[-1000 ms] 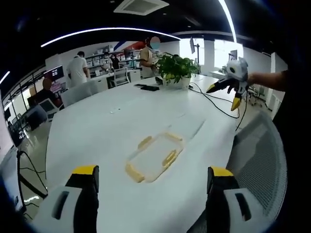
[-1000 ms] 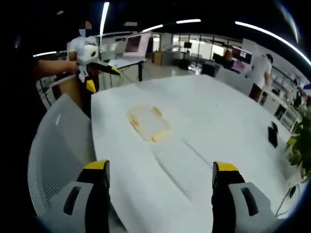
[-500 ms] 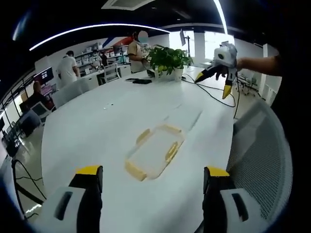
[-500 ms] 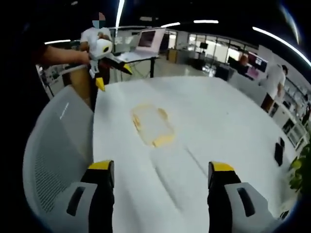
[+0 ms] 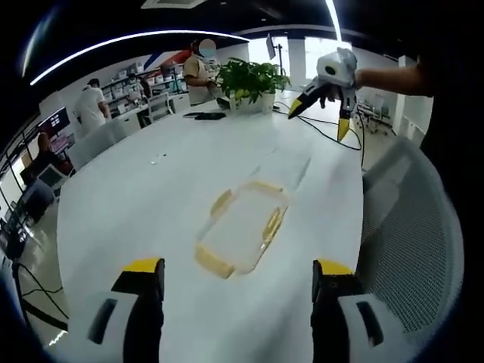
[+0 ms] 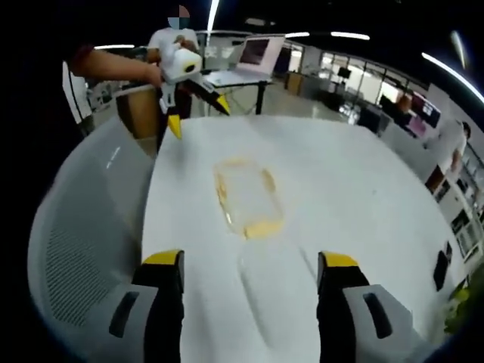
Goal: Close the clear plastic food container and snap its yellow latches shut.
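- Clear container [image 5: 243,227] with yellow latches [image 5: 214,262] lies flat on the white desk [image 5: 151,197], near the edge by a grey mesh chair [image 5: 412,242].
- Left tool [image 5: 236,274]: jaws wide apart, nothing held, above the desk, short of the container.
- Right tool [image 6: 247,265]: jaws wide apart, nothing held, container [image 6: 247,195] ahead of it.
- Potted plant [image 5: 249,79] at the far end of the desk.

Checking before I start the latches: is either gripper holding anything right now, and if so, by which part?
Nothing is held. The left gripper and right gripper are both open, above the table, apart from the container.
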The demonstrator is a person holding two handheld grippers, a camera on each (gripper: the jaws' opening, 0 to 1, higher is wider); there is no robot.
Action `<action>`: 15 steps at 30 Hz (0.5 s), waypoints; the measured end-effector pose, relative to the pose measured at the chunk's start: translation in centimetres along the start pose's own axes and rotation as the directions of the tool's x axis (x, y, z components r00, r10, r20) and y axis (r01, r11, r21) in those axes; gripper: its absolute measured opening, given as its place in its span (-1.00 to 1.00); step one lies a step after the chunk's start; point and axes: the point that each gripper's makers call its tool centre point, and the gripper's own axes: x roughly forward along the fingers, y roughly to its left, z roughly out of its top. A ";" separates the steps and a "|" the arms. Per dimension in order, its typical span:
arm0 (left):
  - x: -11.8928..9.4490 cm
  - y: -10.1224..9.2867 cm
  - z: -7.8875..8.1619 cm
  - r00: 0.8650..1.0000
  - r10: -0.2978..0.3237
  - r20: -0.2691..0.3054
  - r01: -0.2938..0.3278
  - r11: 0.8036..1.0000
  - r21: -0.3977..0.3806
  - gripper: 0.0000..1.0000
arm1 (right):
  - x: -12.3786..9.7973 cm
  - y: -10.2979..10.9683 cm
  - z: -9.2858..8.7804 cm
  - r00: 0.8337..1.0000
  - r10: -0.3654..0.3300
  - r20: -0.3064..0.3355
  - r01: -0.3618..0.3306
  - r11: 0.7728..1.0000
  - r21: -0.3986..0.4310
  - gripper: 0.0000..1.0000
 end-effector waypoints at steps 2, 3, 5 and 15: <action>0.3 0.1 -0.2 1.000 -0.007 -0.006 0.007 1.000 0.007 0.51 | 0.7 0.0 0.3 1.000 0.012 -0.006 -0.012 1.000 -0.013 0.35; 0.4 0.2 -0.2 1.000 -0.011 -0.007 0.011 1.000 0.011 0.50 | 1.0 0.1 0.4 1.000 0.016 -0.008 -0.016 1.000 -0.018 0.35; 0.6 0.4 -0.4 1.000 -0.019 -0.010 0.019 1.000 0.017 0.49 | 1.5 0.1 0.5 1.000 0.026 -0.013 -0.027 0.999 -0.027 0.33; 1.6 1.3 -1.3 0.998 -0.052 -0.042 0.054 0.997 0.051 0.38 | 3.7 -0.2 1.6 0.997 0.063 -0.043 -0.065 0.996 -0.061 0.26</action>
